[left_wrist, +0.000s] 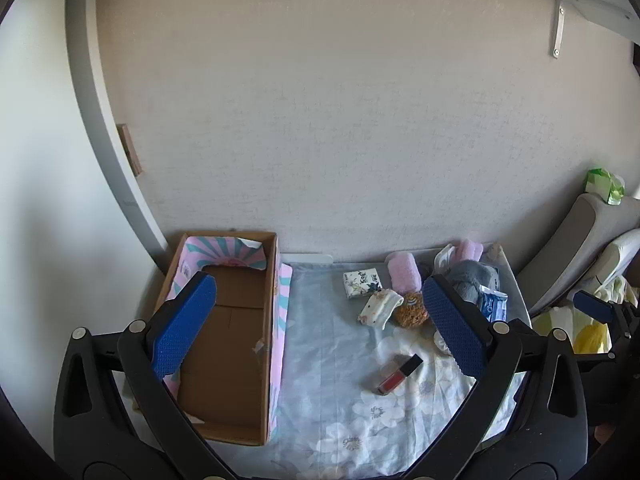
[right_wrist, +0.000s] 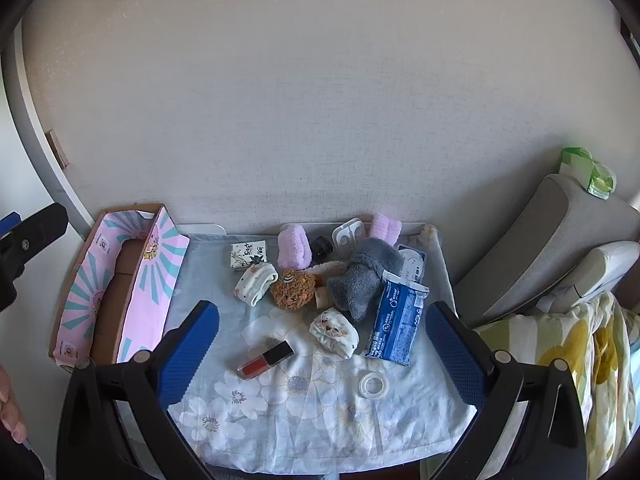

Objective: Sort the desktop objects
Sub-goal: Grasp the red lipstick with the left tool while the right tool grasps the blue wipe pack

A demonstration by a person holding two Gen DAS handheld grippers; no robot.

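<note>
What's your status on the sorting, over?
Both grippers, left and right, open, empty. Cardboard box empty; lip gloss nearest, other clutter on cloth. Nothing in the way.

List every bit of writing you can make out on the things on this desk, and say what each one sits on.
Nothing here reads with certainty.
Small white box: dark decorative lettering beside a flower print, too stylised and small to read.
Blue packet: white print and a round logo, too small and blurred to read.
Cardboard box, pink and teal lining: small round emblems, unreadable.
Lip gloss tube: no writing visible.
</note>
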